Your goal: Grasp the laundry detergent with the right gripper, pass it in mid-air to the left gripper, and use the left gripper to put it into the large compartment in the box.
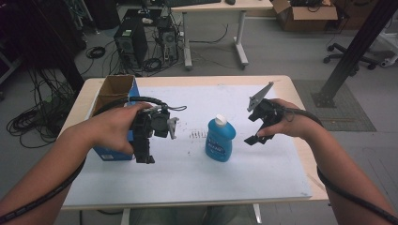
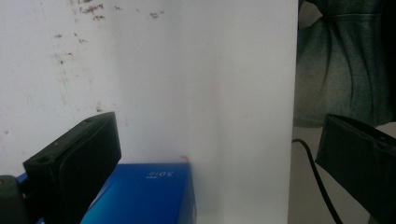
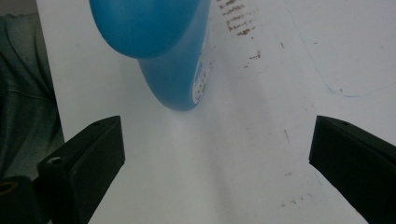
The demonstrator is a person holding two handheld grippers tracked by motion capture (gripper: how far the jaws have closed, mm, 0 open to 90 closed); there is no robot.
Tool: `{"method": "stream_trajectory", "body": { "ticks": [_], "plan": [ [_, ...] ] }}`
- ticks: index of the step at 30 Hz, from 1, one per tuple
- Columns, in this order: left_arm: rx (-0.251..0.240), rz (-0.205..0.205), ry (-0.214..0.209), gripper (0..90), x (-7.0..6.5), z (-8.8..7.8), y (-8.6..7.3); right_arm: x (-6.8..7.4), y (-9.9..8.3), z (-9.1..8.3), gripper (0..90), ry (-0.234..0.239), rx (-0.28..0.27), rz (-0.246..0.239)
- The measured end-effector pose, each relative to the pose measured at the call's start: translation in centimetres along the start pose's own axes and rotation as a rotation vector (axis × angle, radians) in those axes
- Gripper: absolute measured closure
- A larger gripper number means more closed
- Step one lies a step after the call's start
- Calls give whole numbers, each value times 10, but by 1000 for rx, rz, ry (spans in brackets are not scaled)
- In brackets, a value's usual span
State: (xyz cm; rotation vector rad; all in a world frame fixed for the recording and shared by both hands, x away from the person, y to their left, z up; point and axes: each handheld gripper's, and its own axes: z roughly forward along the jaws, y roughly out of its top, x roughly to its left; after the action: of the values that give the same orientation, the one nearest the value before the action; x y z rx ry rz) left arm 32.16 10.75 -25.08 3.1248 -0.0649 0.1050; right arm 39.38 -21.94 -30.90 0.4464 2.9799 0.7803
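A blue bottle (image 1: 220, 139) with a white cap stands upright in the middle of the white sheet (image 1: 197, 178). My right gripper (image 1: 253, 127) hovers just right of it, open, with nothing between its jaws. In the right gripper view (image 3: 217, 161) the bottle (image 3: 161, 51) is ahead and slightly left, apart from the jaws. My left gripper (image 1: 144, 154) is held left of the bottle, pointing down beside a blue cardboard box (image 1: 112, 96). In the left gripper view (image 2: 219, 156) the jaws stand wide open above the box's corner (image 2: 149, 193).
The open-topped box sits at the table's left edge. The wooden table (image 1: 300, 101) borders the sheet. The sheet bears dark smudges (image 1: 199, 135) near the bottle. The person's trouser leg (image 2: 345, 65) lies past the front edge. Computers, cables and a desk stand on the floor behind.
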Motion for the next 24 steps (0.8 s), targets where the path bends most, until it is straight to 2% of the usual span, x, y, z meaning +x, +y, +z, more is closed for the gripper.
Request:
{"method": "stream_trajectory", "body": {
  "ticks": [12,17,18,20,21,22,24],
  "plan": [
    [-5,0,0,2,-1,2,1,10,-15,6,33,4,-61,9],
    [-10,0,-3,2,-1,2,1,17,-23,12,32,-7,-128,18],
    [-10,0,-3,2,-1,2,1,17,-23,12,32,-7,-128,18],
    [-11,0,-2,2,-1,2,0,22,-27,15,30,-13,-189,28],
    [-11,0,-2,2,-1,2,0,22,-27,15,30,-13,-189,28],
    [-6,-1,-4,2,-1,2,0,24,-30,18,29,-16,-222,36],
    [-6,-1,-4,2,-1,2,0,26,-32,22,28,-14,-237,41]
  ]
}}
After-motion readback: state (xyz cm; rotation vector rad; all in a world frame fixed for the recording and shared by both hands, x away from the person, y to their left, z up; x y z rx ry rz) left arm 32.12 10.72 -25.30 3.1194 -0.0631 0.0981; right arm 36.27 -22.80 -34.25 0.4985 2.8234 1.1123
